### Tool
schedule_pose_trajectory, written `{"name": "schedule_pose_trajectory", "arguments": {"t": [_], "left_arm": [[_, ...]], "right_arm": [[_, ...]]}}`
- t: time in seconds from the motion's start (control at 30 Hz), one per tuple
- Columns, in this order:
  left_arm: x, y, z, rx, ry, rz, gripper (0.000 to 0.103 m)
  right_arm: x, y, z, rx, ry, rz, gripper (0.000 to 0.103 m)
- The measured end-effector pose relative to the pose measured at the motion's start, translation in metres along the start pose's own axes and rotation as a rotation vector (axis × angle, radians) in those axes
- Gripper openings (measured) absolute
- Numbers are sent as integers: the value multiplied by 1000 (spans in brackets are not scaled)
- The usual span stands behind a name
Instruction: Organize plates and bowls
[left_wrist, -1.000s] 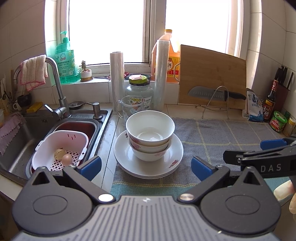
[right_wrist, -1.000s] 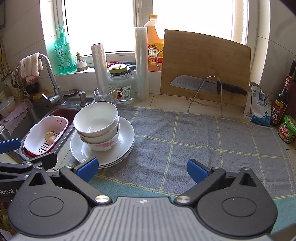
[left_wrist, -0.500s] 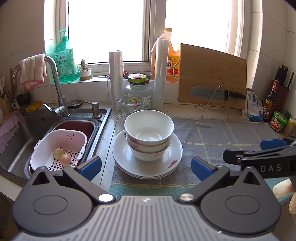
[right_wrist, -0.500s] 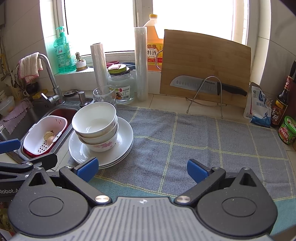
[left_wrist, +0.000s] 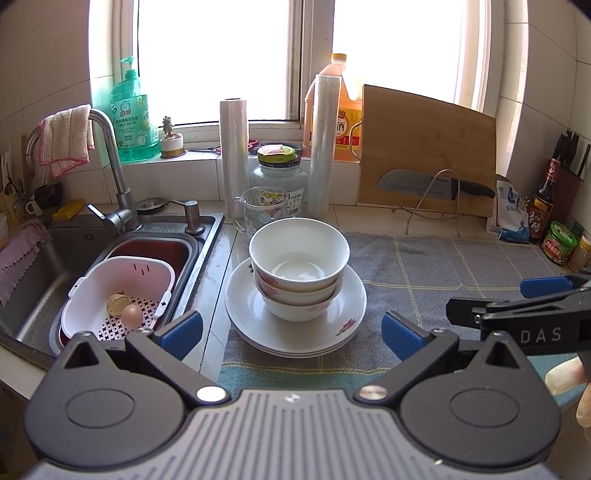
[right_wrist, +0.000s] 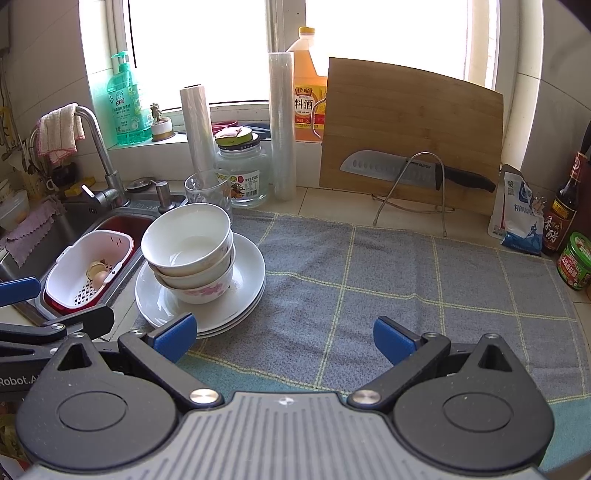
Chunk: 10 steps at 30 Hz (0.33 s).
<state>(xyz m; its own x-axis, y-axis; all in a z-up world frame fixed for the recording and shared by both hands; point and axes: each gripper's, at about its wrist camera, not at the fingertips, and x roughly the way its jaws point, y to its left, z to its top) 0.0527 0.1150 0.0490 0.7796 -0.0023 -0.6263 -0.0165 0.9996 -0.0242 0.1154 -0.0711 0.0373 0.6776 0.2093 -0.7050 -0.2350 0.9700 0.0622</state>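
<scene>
Nearest in the left wrist view, the left hand-held gripper (left_wrist: 291, 328) has its jaws spread wide, holding nothing, the blue pads either side of the dish stack but short of it. In the right wrist view, the right hand-held gripper (right_wrist: 283, 338) is likewise wide open and empty, above the mat (right_wrist: 406, 280), with its left pad just in front of the plates' near rim.

The mat, grey with yellow lines, covers the worktop (right_wrist: 321, 197). At its left edge sit the plates (left_wrist: 295, 332), a stack of white ones with a pink flower print. On them stand the bowls (left_wrist: 299, 266), three nested upright, the top one empty. The stack lies just beside the sink (left_wrist: 201, 251).

In the sink, a white colander (left_wrist: 122, 291) holds an egg (left_wrist: 132, 314) and a piece of eggshell (left_wrist: 116, 303). A tap (left_wrist: 110, 162) rises behind it, with a cloth (left_wrist: 64, 140) draped over its neck.

Behind the bowls stand a glass mug (left_wrist: 258, 208), a jar (left_wrist: 279, 181) and two rolls of film (left_wrist: 233, 155). To the right, a cutting board (right_wrist: 410, 136) leans on the wall with a knife (right_wrist: 413, 171) on a wire rack (right_wrist: 410, 188) in front. On the sill are a soap bottle (left_wrist: 129, 114) and an orange bottle (right_wrist: 306, 92).
</scene>
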Motion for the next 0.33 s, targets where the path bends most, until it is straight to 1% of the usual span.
{"name": "schedule_pose_trajectory", "arguments": {"t": [0.33], "left_arm": [[2,0,0,-6,1,0,102]], "right_arm": [[2,1,2,-7,0,2,103]]}}
